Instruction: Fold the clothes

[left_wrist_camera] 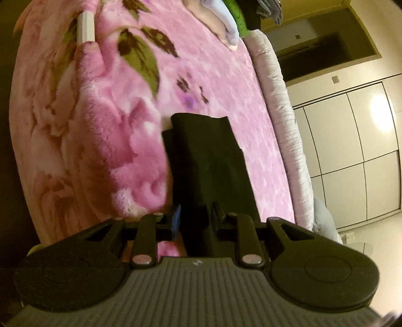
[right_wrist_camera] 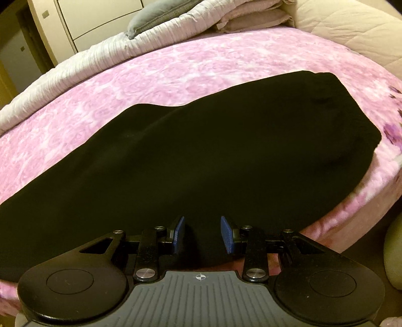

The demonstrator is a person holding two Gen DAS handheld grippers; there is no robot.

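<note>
A black garment [right_wrist_camera: 213, 151] lies spread along the near edge of a bed covered by a pink flowered blanket [right_wrist_camera: 176, 70]. In the right wrist view its near edge rises in a thick bunch between the blue pads [right_wrist_camera: 179, 234], and my right gripper [right_wrist_camera: 203, 235] is shut on it with the jaws standing fairly wide. In the left wrist view a folded strip of the same black garment [left_wrist_camera: 208, 161] runs from the blanket [left_wrist_camera: 100, 125] back into my left gripper [left_wrist_camera: 197, 216], which is shut on the cloth. That cloth hides most of the left pads.
A pale quilt [right_wrist_camera: 100, 57] edges the far side of the bed, with a grey cushion [right_wrist_camera: 155, 17] and folded bedding [right_wrist_camera: 251, 17] behind it. Other clothes [left_wrist_camera: 226, 20] lie at the far end of the blanket. White cupboard doors [left_wrist_camera: 351, 151] stand beyond the bed.
</note>
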